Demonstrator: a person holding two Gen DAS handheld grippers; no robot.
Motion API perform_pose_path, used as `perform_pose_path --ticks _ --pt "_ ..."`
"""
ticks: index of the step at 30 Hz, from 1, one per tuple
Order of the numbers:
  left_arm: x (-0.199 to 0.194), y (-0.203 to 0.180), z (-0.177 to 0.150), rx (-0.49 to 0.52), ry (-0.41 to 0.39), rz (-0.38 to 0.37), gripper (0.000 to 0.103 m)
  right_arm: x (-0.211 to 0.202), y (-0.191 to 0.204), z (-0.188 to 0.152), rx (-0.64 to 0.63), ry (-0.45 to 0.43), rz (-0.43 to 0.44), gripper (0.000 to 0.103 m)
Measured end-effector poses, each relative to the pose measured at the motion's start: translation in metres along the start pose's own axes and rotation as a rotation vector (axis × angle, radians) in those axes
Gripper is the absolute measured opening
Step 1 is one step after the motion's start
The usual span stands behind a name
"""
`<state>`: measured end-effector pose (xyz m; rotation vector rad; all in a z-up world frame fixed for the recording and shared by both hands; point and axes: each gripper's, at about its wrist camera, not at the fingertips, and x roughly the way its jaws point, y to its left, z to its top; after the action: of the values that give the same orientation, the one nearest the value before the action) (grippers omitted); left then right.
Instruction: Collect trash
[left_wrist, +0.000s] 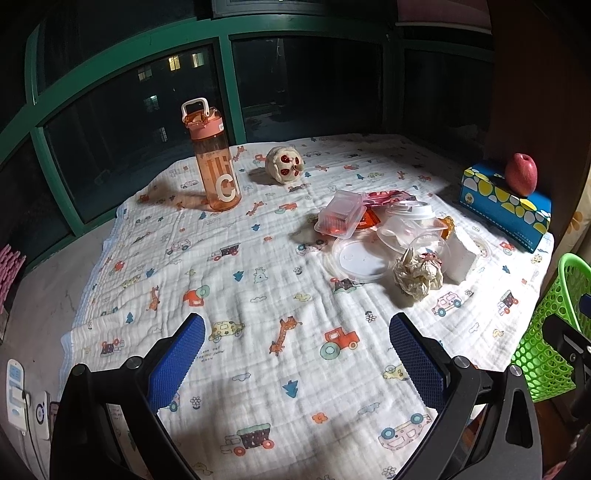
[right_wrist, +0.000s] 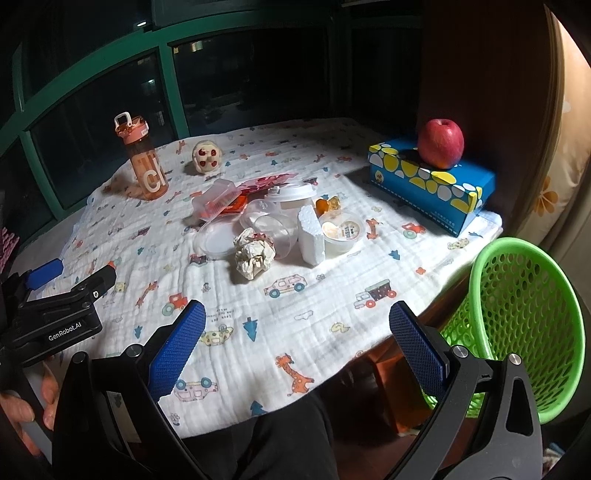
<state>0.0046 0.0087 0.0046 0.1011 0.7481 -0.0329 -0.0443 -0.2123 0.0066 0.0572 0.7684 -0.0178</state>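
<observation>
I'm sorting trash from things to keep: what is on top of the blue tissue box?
A red apple sits upright on the blue tissue box, near its far end. The box's opening cannot be seen; the apple may cover it. Nothing else rests on the box.

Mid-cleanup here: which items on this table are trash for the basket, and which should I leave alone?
For the job: crumpled paper, foam block, clear lid, plastic box, white-lidded cup, green basket.

Leave alone: water bottle, apple, tissue box, patterned cloth.
</observation>
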Motion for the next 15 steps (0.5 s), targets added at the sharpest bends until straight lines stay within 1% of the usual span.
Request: perform_pose_path --ticks 15 --pt "0.0005 -0.0003 0.0040 0.001 -0.005 0.004 0.097 -0.0009 -0.0015 0.0032 0.000 -0.008 -0.006 0.098"
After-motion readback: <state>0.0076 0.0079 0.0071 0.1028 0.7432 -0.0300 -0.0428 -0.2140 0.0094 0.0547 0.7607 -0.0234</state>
